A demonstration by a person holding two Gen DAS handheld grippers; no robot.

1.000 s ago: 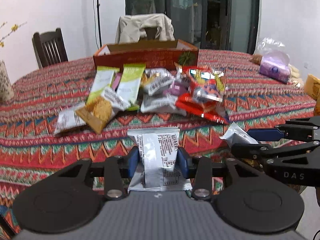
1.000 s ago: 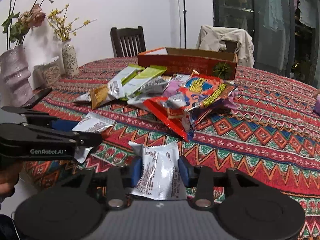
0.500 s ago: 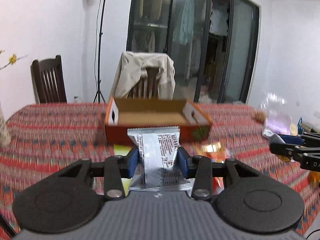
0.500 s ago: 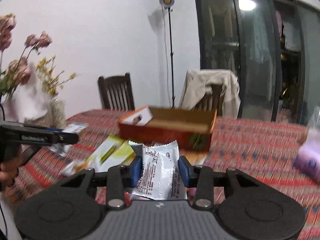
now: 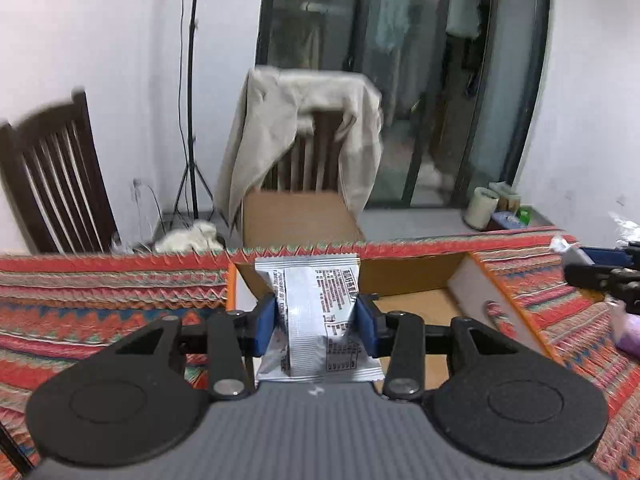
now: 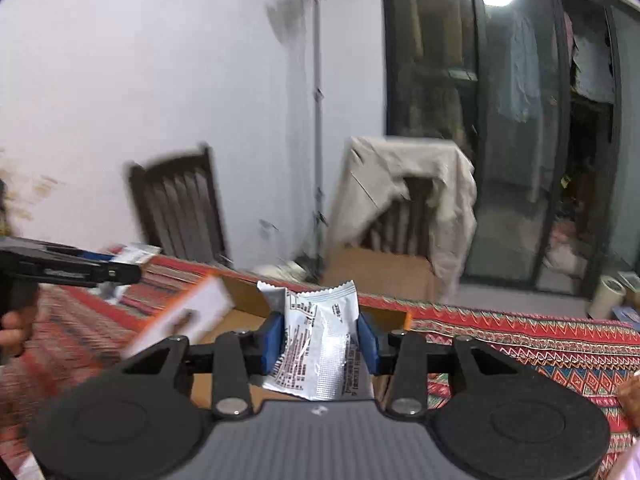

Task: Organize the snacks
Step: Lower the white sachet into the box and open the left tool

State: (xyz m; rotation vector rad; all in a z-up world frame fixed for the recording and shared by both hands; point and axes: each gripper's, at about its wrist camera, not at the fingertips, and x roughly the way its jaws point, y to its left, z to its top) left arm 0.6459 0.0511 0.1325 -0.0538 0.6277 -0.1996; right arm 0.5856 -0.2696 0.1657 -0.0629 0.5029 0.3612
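My left gripper [image 5: 316, 326] is shut on a silver snack packet [image 5: 316, 320] and holds it over the near end of the open orange cardboard box [image 5: 416, 304]. My right gripper [image 6: 320, 340] is shut on a second silver snack packet [image 6: 320, 340], held over the same box [image 6: 236, 320], whose white end flap [image 6: 188, 320] stands at the left. The right gripper's tip shows at the right edge of the left wrist view [image 5: 600, 276]. The left gripper shows at the left of the right wrist view [image 6: 72, 268].
The patterned red tablecloth [image 5: 100, 304] surrounds the box. Behind the table stand a dark wooden chair [image 5: 52, 176], a chair draped with a beige jacket [image 5: 304, 132] and a light stand [image 6: 318, 140]. A purple bag [image 5: 628, 332] lies at the right.
Both grippers have risen from the near table edge and moved forward over the snack pile to the orange box, each still holding its silver packet.
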